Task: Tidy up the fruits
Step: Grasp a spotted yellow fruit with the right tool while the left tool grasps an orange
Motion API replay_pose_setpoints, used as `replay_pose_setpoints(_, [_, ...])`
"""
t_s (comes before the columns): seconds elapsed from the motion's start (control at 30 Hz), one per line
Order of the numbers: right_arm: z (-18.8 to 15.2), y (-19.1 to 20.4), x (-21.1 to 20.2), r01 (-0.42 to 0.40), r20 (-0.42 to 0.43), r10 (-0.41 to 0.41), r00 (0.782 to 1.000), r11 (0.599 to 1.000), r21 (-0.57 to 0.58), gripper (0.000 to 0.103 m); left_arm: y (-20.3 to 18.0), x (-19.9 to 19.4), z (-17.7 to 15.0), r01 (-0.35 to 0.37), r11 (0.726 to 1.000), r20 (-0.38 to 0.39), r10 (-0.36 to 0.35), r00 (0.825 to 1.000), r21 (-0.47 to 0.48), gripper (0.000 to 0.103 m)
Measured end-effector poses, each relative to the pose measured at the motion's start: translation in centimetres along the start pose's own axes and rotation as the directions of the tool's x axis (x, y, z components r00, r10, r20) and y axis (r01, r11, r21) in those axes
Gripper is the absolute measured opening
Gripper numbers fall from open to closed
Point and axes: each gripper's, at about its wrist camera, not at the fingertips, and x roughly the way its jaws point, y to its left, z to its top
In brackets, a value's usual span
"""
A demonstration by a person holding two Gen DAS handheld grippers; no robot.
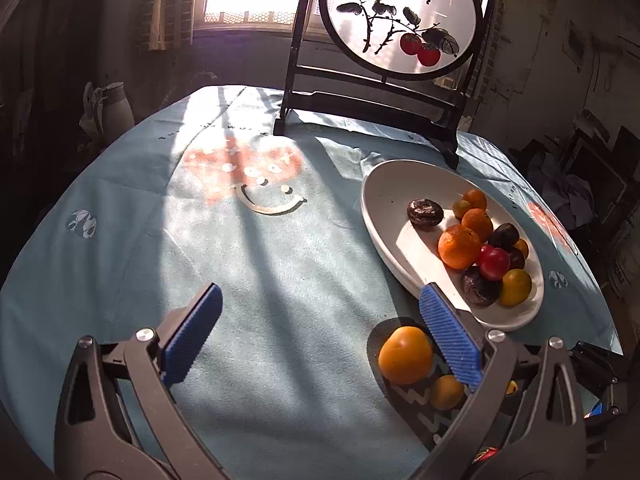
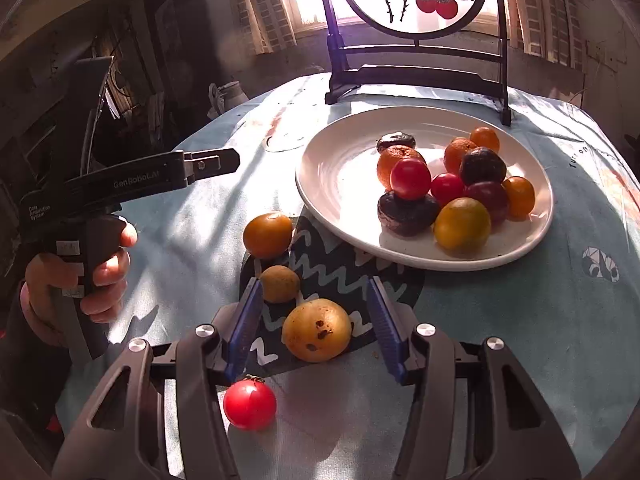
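A white plate [image 2: 344, 184] holds several fruits: oranges, red, yellow and dark ones. It also shows in the left wrist view [image 1: 384, 200]. On the cloth before it lie an orange fruit [image 2: 268, 235], a small brownish fruit [image 2: 279, 284], a spotted yellow fruit [image 2: 317, 330] and a red fruit [image 2: 249, 404]. My right gripper [image 2: 316, 312] is open, its blue fingers on either side of the spotted yellow fruit. My left gripper [image 1: 320, 320] is open and empty over bare cloth, left of the orange fruit [image 1: 405, 355] and the small fruit [image 1: 446, 392].
A dark framed round screen [image 1: 396, 20] with painted red fruit stands at the table's far edge, behind the plate. The light blue tablecloth [image 1: 248, 264] covers a round table. The left gripper's body and hand [image 2: 100, 208] show in the right wrist view, at the table's left.
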Motion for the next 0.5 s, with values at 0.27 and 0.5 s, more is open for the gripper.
replay_pose_setpoints(0.27, [-0.5, 0.6, 1.2, 0.020, -0.065, -0.023, 0.998, 0.999, -0.043, 0.054, 0.2, 0.1, 0.0, 0.003, 1.000, -0.009, -0.003, 1.000, -0.013, 0.101])
replay_pose_setpoints(0.5, [-0.8, 0.5, 2.0, 0.040, -0.102, -0.045, 0.994, 0.998, -0.046, 0.054, 0.0, 0.1, 0.0, 0.000, 1.000, -0.014, 0.000, 1.000, -0.001, 0.101])
